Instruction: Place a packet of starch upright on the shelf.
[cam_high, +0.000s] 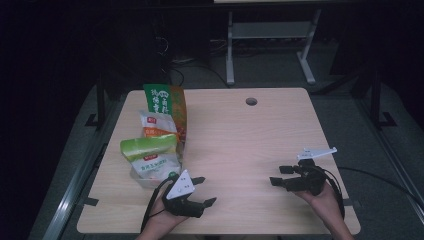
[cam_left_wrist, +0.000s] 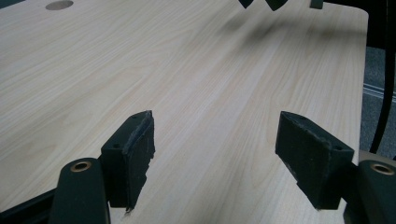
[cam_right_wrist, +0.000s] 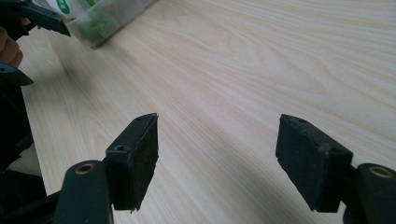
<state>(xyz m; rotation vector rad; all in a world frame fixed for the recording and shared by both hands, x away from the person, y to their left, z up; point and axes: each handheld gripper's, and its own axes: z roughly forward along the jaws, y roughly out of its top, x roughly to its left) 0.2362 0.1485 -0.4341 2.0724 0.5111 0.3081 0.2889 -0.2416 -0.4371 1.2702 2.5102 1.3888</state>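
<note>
Judging by its crinkled film, the green-and-white snack pouch (cam_high: 150, 159) standing in a clear plastic tub (cam_high: 145, 181) at the pale wooden bench's (cam_high: 240, 145) left edge should be light, soft and slippery; its sealed top looks the safest hold, though dim light blurs detail. Left claw (cam_high: 204, 191), jaws apart and empty, hovers just beside it, pointing rightward; right claw (cam_high: 279, 175), likewise apart and empty, points leftward, well apart.

Matt pale wood-grain table (cam_high: 235, 135), glossy snack bags (cam_high: 160, 135)
</note>
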